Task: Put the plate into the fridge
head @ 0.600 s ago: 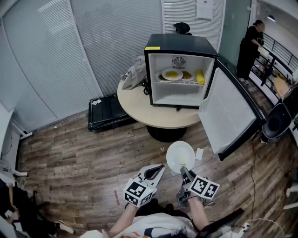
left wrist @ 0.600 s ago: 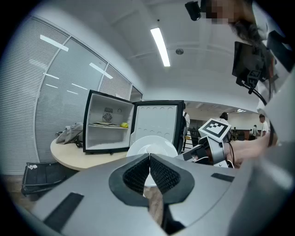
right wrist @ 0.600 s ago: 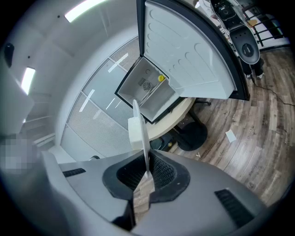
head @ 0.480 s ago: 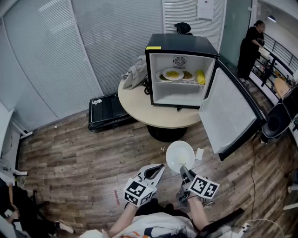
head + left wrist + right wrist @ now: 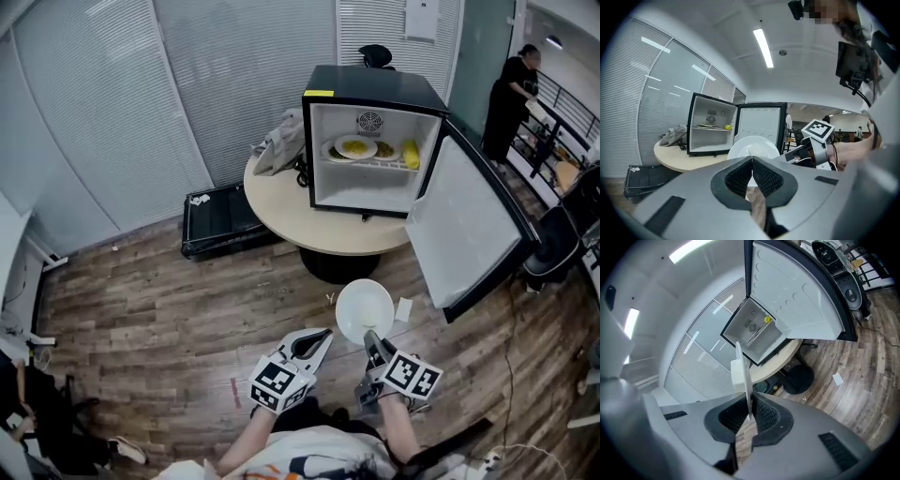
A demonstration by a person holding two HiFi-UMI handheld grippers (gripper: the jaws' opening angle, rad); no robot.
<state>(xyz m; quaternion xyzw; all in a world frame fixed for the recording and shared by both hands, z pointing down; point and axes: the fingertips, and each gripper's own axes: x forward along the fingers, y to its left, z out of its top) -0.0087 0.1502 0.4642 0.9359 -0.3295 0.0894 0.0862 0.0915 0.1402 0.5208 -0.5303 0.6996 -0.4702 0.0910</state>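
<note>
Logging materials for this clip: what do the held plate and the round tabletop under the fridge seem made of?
The plate looks like glazed ceramic, maybe melamine: plain white, smooth, thin-edged. The tabletop looks like laminate over board: flat matte beige, no grain.

The round beige surface (image 5: 309, 225) sits straight ahead of the right claw (image 5: 368, 337), well apart from it. On it there's a small black fridge (image 5: 370, 89) with its door hanging open to the right. A crumpled grey cloth (image 5: 279, 145) is right beside the fridge, ahead and a bit left of the left claw (image 5: 323, 336). Inside, the wire shelf (image 5: 380, 165) carries plates of yellow food (image 5: 354, 146), plus something yellow (image 5: 411, 155) at its right end, can't tell what. The wood floor (image 5: 141, 319) runs under both claws. A black case (image 5: 220, 220) lies flat on it ahead-left, by the surface, and there's a white paper scrap (image 5: 403, 309) just right of the right claw.
</note>
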